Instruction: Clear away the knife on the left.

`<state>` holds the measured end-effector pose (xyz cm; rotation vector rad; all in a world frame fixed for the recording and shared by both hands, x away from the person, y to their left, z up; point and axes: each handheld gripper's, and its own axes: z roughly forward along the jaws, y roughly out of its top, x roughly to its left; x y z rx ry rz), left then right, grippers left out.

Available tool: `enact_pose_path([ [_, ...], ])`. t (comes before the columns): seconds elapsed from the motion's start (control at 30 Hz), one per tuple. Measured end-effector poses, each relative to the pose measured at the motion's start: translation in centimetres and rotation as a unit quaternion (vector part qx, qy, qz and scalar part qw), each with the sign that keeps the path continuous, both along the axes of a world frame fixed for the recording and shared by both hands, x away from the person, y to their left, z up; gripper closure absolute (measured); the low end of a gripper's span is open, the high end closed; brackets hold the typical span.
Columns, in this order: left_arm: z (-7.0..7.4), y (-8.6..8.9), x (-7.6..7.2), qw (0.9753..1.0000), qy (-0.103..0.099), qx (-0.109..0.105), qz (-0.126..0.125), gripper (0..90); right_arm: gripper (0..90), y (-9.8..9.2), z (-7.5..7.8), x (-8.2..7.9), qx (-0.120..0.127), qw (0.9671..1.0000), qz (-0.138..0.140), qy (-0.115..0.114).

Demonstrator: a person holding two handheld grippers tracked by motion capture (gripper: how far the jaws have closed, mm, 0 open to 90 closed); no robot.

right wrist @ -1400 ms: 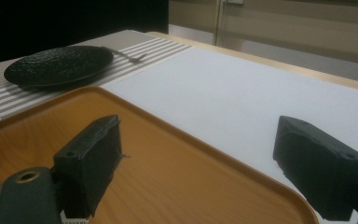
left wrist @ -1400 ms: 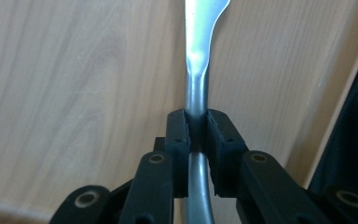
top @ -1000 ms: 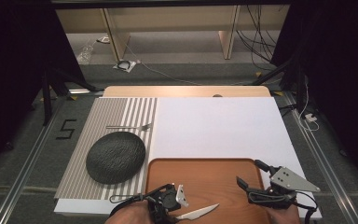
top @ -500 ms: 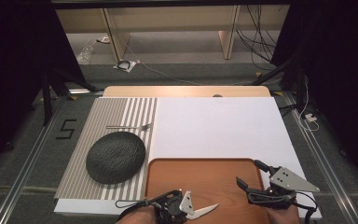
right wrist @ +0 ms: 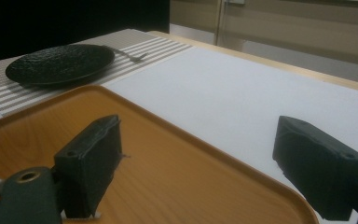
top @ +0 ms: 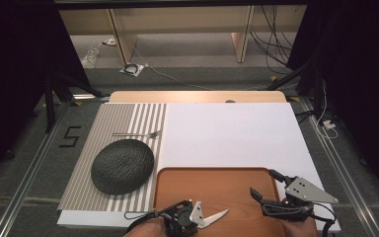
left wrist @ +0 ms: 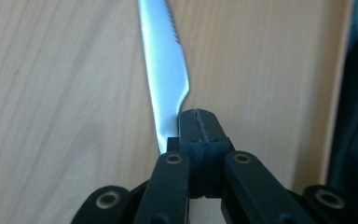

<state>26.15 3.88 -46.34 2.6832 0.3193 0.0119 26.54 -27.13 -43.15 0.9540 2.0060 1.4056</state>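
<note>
Left gripper (top: 192, 217): clamped on knife (left wrist: 165, 74), blade pointing right over tray (top: 237, 182).
Right gripper (top: 266, 190): jaws apart, empty.
Placemat (top: 128, 123): lay left, nearer the knife-holding hand.

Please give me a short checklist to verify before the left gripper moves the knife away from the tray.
1. Left gripper shut on the knife: ok, jaws closed together on its handle end.
2. Blade free of the tray: cannot tell, the gap beneath does not show.
3. Right gripper clear of the blade: ok, open and apart, over the tray's right side.
4. Room beside the plate on the striped mat: ok, bare stripes show around it.
5. Fork out of the way: ok, it lies beyond the plate.
</note>
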Motion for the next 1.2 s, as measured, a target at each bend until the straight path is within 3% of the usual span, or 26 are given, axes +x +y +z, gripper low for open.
enact_pose_path([
  [0.27,0.0,1.1,1.1,0.9994,-0.013,0.0,0.032,89.5,16.4,0.0,0.0,0.0,-0.001,1.0,-0.001,0.002],
  [0.67,0.0,1.9,1.8,0.9987,-0.023,0.002,0.045,89.5,16.4,-0.1,0.0,0.0,-0.001,1.0,-0.003,0.0],
  [1.2,0.0,3.6,2.9,0.9972,-0.017,0.002,0.073,89.5,16.4,-0.2,0.0,-0.1,-0.002,1.0,-0.003,-0.001],
])
